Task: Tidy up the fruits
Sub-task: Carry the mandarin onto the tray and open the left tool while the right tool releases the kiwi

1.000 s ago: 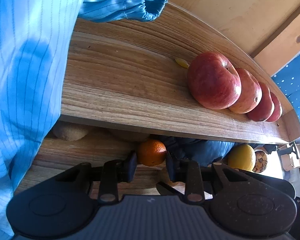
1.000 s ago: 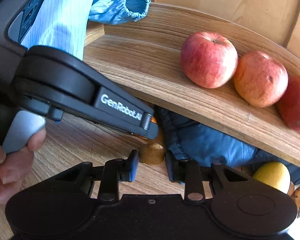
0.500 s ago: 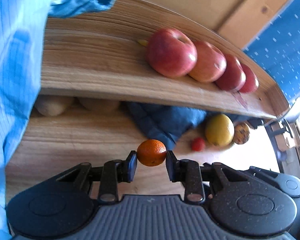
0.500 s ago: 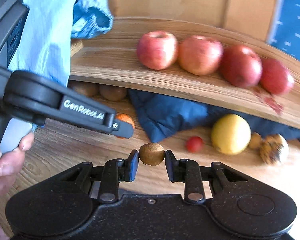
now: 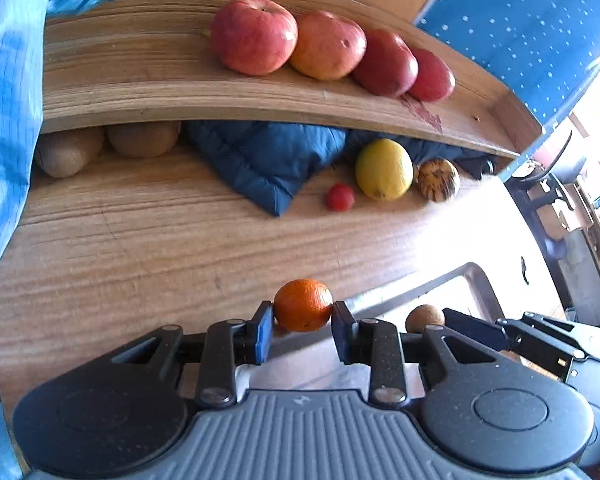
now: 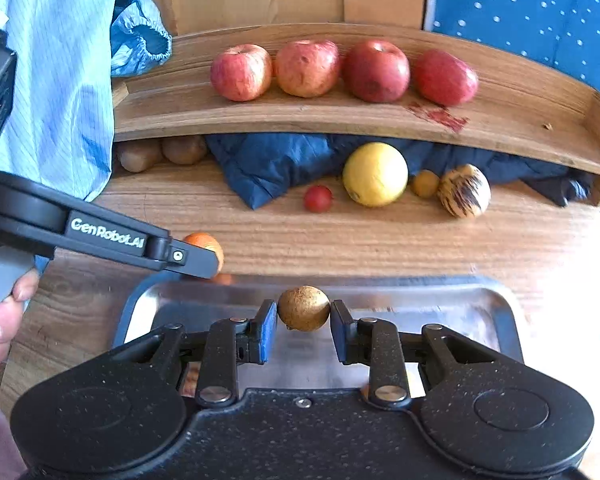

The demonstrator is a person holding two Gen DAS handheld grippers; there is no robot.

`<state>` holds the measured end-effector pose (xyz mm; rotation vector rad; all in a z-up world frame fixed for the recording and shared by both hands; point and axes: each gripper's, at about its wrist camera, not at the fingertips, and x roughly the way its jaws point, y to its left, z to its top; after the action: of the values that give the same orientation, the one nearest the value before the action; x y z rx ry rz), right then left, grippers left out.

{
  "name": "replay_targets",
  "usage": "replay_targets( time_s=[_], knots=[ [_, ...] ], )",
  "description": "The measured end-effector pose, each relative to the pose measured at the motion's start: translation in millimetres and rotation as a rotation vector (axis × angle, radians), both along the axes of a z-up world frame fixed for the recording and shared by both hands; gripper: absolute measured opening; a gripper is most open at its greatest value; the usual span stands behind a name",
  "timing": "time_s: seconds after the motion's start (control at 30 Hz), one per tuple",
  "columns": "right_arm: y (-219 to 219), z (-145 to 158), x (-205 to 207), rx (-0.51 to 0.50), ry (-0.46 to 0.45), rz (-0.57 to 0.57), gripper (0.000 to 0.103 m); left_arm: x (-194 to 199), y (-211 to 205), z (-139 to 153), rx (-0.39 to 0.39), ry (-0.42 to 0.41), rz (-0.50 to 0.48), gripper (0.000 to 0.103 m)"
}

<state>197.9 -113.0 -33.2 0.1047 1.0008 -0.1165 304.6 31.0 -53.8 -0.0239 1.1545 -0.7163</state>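
The right gripper [image 6: 303, 326] holds a small brown fruit [image 6: 303, 307] directly above the metal tray [image 6: 500, 300]. The left gripper [image 5: 302, 330] clamps an orange [image 5: 303, 304] over the tray's left rim, probably just outside it, so the right hand is nearer to release.

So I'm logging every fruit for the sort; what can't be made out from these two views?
- Metal tray contents: right wrist view, the right hand-held gripper with its brown fruit covers most of the floor.
- Two brown fruits under the shelf: both views, shelf edge shades and cuts them.
- Small yellow-brown fruit: nearly hidden behind the yellow fruit in the left view.
- Orange: right view, mostly hidden by the left hand-held gripper.
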Motion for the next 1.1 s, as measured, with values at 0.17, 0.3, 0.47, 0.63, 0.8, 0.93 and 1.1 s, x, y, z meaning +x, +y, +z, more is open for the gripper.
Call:
replay_targets(
  time_s=[0.17, 0.3, 0.47, 0.63, 0.8, 0.93, 1.1],
  knots=[
    [1.8, -1.9, -10.2, 0.001, 0.015, -0.002, 0.031, -14.2, 2.9, 2.9, 0.015, 0.000, -0.011, 0.034],
    [4.1, -6.7, -15.2, 0.004, 0.041, 0.003, 0.031, -27.4, 3.8, 1.9, 0.047, 0.006, -0.007, 0.034],
    [4.0, -11.7, -21.1, 0.037, 0.069, -0.009, 0.031, -38.8, 5.9, -3.1, 0.107, 0.038, 0.004, 0.034],
    [3.6, -12.9, -24.8, 0.052, 0.076, -0.011, 0.031, -45.7, 8.8, -3.1, 0.119, 0.044, 0.015, 0.034],
    [0.7, -12.6, -26.7, 0.067, 0.081, -0.016, 0.032, -50.2, 6.9, -1.7, 0.136, 0.040, 0.018, 0.034],
    [-1.4, -8.6, -31.0, 0.070, 0.070, -0.020, 0.034, -51.1, 5.7, -0.9, 0.141, 0.042, 0.039, 0.037],
    [-5.0, 2.9, -42.6, 0.062, 0.031, -0.016, 0.048, -55.4, 6.3, 4.1, 0.132, 0.034, 0.071, 0.052]
  ],
)
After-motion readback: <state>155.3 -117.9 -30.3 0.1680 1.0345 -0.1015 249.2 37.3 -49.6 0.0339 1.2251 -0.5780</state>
